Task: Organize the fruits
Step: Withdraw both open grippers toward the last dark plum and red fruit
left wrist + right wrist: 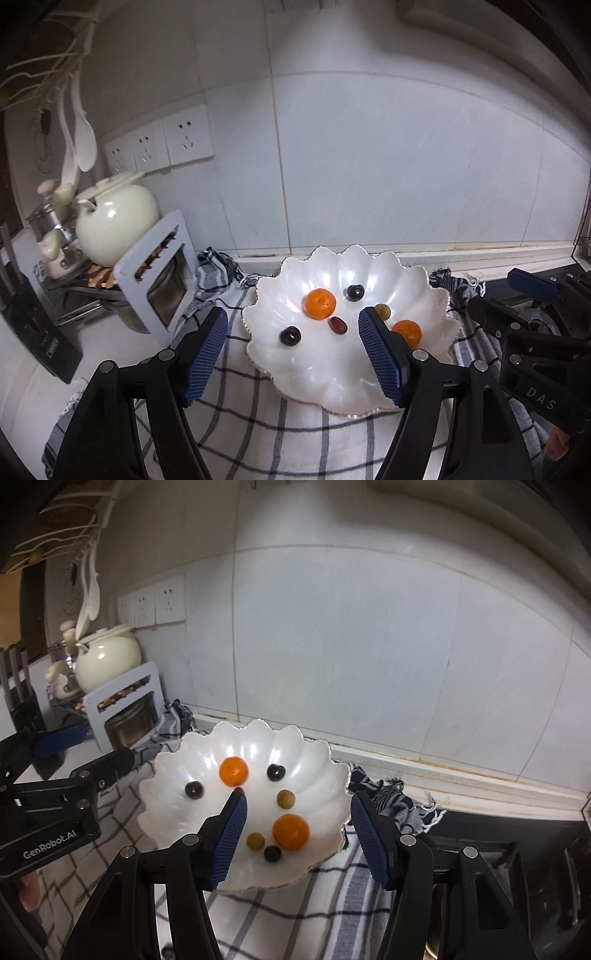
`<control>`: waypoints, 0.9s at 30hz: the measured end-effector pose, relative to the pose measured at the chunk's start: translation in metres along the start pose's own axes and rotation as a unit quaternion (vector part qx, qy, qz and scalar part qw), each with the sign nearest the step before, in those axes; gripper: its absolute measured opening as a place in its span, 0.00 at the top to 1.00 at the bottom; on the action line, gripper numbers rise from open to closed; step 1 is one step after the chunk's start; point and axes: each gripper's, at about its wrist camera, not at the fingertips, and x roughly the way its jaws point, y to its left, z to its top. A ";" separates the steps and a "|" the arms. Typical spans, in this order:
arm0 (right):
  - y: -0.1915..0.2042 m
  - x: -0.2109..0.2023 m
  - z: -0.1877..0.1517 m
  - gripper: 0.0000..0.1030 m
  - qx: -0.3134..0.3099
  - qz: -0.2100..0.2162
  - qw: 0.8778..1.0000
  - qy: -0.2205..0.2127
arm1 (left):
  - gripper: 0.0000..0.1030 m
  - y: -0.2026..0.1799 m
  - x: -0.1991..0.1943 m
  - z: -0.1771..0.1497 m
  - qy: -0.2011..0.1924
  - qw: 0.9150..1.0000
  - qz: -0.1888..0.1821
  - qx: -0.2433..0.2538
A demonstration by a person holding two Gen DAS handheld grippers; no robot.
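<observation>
Bowl: a shiny white bowl [351, 384] shaped like a shell, with a wavy edge. It sits in the lower middle of both views.
Cloth: a soft white cloth [258, 435] with dark checked lines lies under the bowl. It has stringy ends at the back.
Oranges: two round orange fruits lie in the bowl, well apart. One [233, 771] is near the middle back. The other [291, 832] is lower, toward the right in the right wrist view.
Dark fruits: three small, round, dark fruits [194, 789] [276, 772] [272, 854] lie smooth and shiny in the bowl.
Yellow fruits: two small, dull yellow-green balls [286, 798] [255, 840] lie near the lower orange.
Red fruit: one small, long, dark red fruit [337, 325] lies just below the back orange in the left wrist view.
Left gripper: the left gripper [293, 334] has black arms and bumpy blue pads. It is wide open above the bowl and holds nothing.
Right gripper: the right gripper [298, 812] looks the same. It is wide open above the bowl and holds nothing.
Pot: a smooth, round, cream pot [116, 221] with a lid stands at the left.
Rack: a flat, pale blue-gray rack [155, 273] with square holes stands beside the pot.
Wall: big, smooth white tiles [369, 155], with three white sockets [159, 144] at the upper left.
</observation>
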 end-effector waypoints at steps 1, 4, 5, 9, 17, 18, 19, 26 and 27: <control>0.000 -0.005 -0.002 0.42 0.001 0.002 1.000 -0.002 | 0.28 0.000 -0.006 -0.002 -0.003 1.000 0.000 0.002; 0.002 -0.017 -0.007 0.42 0.000 0.008 1.000 -0.008 | 0.28 -0.001 -0.022 -0.007 -0.011 1.000 0.001 0.004; 0.003 -0.021 -0.008 0.42 -0.001 0.009 1.000 -0.010 | 0.28 0.000 -0.026 -0.009 -0.012 1.000 -0.001 0.002; 0.008 -0.037 -0.016 0.42 0.002 0.018 1.000 -0.018 | 0.28 0.002 -0.041 -0.017 -0.012 1.000 -0.008 -0.007; 0.018 -0.057 -0.029 0.42 -0.007 0.044 0.999 -0.021 | 0.28 0.003 -0.065 -0.035 -0.010 1.000 -0.020 -0.012; 0.018 -0.059 -0.031 0.42 -0.006 0.049 0.999 -0.020 | 0.28 0.003 -0.068 -0.037 -0.010 1.000 -0.021 -0.012; 0.019 -0.060 -0.032 0.42 -0.006 0.051 0.998 -0.019 | 0.28 0.002 -0.071 -0.040 -0.011 1.000 -0.021 -0.012; 0.026 -0.069 -0.046 0.42 -0.013 0.061 0.998 -0.013 | 0.28 0.000 -0.084 -0.056 -0.006 1.000 -0.026 -0.001; 0.027 -0.070 -0.048 0.42 -0.015 0.062 0.998 -0.011 | 0.28 0.000 -0.086 -0.059 -0.007 1.000 -0.028 0.002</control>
